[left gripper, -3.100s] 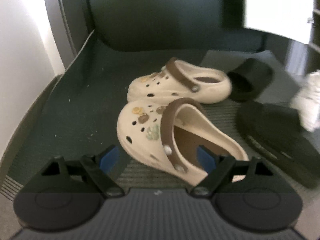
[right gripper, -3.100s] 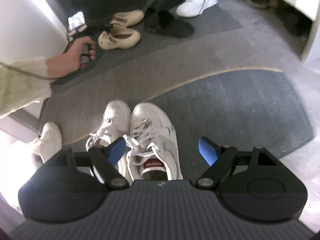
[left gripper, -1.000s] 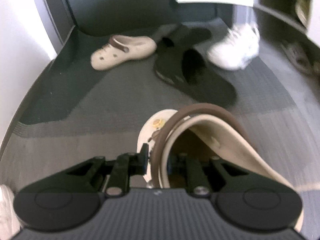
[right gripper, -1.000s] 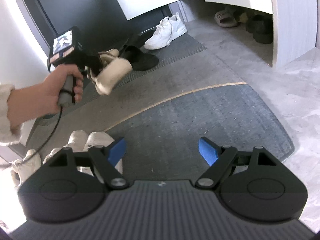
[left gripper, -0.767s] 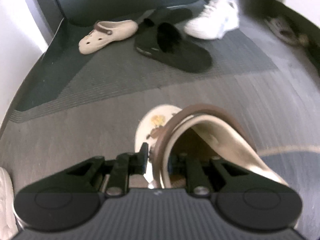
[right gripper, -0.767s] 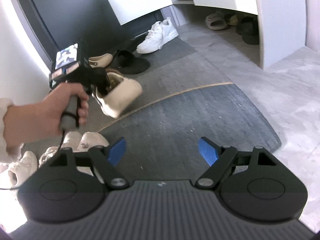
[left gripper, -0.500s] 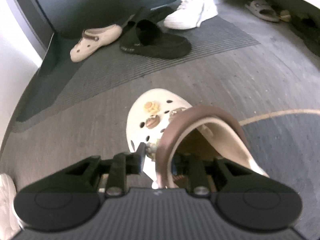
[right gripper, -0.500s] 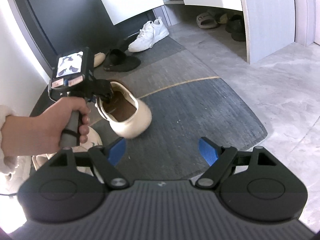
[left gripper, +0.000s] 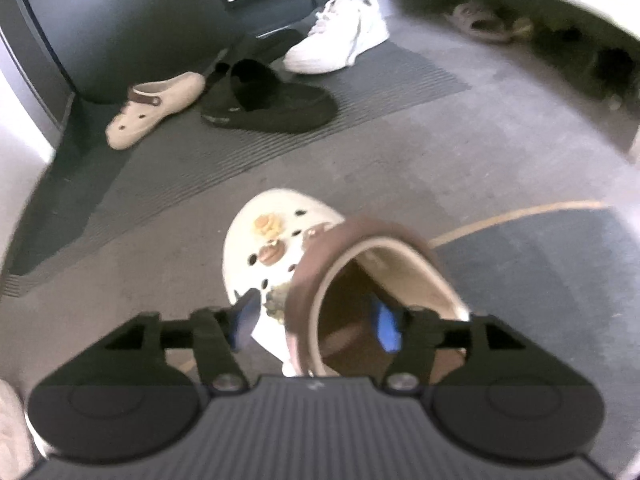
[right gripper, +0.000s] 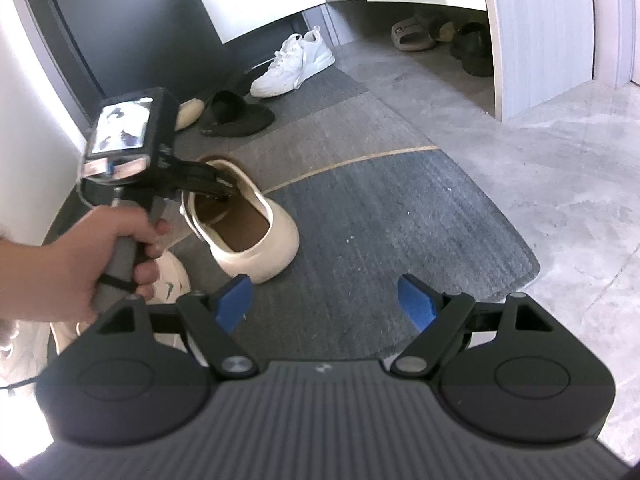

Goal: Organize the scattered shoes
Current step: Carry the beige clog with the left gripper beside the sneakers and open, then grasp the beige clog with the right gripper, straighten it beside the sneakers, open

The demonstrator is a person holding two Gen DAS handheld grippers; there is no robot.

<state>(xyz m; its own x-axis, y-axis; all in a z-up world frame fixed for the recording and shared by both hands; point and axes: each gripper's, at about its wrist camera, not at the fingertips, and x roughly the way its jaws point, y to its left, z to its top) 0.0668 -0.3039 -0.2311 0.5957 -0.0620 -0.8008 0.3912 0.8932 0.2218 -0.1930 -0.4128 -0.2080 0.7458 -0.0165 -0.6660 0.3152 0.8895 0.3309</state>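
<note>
My left claw (left gripper: 316, 316) stands parted, one finger outside the cream clog (left gripper: 304, 264) and one inside its opening; whether they touch it I cannot tell. The clog sits at the edge of the dark mat (right gripper: 384, 216), beside a white sneaker (right gripper: 168, 280). My right claw (right gripper: 326, 300) hangs wide open and empty above clear mat. No writing is legible.
</note>
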